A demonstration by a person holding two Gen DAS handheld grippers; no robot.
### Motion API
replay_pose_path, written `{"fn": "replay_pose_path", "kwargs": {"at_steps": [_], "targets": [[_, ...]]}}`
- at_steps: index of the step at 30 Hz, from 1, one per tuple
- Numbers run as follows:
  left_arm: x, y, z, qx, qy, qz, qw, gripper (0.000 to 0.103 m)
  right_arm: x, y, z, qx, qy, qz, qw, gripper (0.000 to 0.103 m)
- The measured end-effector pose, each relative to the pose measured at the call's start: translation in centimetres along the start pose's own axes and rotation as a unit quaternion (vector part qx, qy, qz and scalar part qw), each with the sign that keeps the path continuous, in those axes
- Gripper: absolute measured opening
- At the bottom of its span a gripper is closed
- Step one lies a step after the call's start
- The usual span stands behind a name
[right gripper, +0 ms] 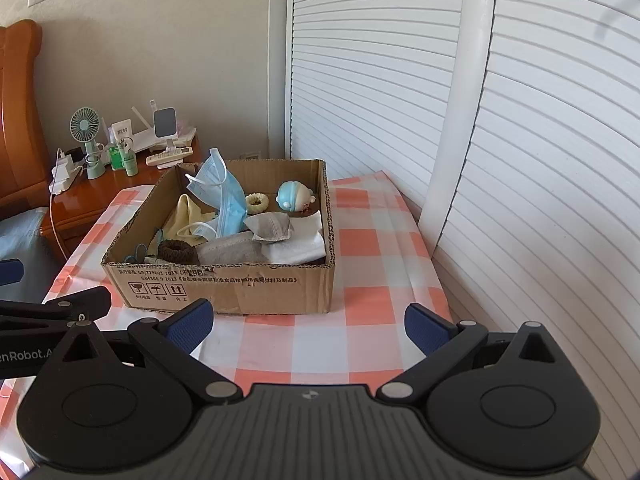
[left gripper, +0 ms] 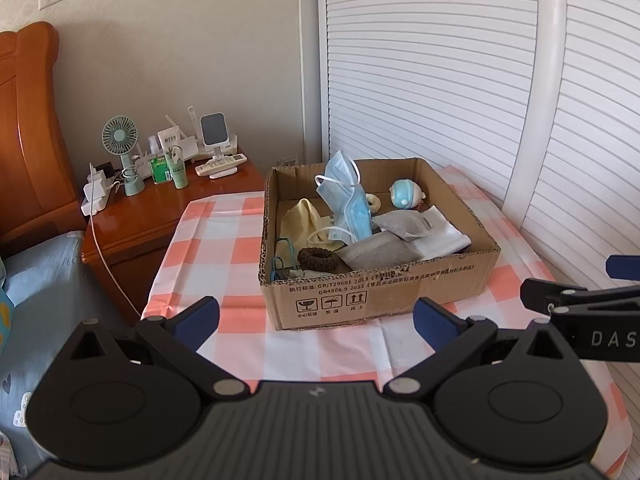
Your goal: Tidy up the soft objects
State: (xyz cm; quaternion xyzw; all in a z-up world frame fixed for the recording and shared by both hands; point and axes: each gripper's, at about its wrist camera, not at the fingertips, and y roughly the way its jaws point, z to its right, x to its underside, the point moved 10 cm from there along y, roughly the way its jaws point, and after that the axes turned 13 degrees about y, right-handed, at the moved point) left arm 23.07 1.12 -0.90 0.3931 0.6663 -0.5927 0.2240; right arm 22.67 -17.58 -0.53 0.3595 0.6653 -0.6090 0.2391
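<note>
one cardboard box (left gripper: pixel 372 300) — two blue masks (left gripper: pixel 348 200), two grey — both claws (left gripper: pixel 316 316) (right gripper: pixel 308 322) gaping, empty.

One cardboard box (left gripper: pixel 372 296) with a blue mask (left gripper: pixel 348 200), two grey masks (left gripper: pixel 404 227), one brown scrunchie (left gripper: pixel 318 259), one cream scrunchie (right gripper: pixel 256 201), a yellow cloth (left gripper: pixel 300 220), a white cloth (left gripper: pixel 440 236) and one blue toy (left gripper: pixel 406 194). On the far-left nightstand (left gripper: pixel 136 224): one fan (left gripper: pixel 120 136), one remote (left gripper: pixel 222 163).
</note>
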Motion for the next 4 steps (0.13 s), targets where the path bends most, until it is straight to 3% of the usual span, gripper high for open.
{"fn": "replay_pose_path", "kwargs": {"at_steps": [4], "targets": [[0.02, 0.02, 0.04, -0.002, 0.001, -0.001, 1.0, 0.102, 0.04, 0.03, 0.0, -0.001, 0.0, -0.001, 1.0, 0.103]]}}
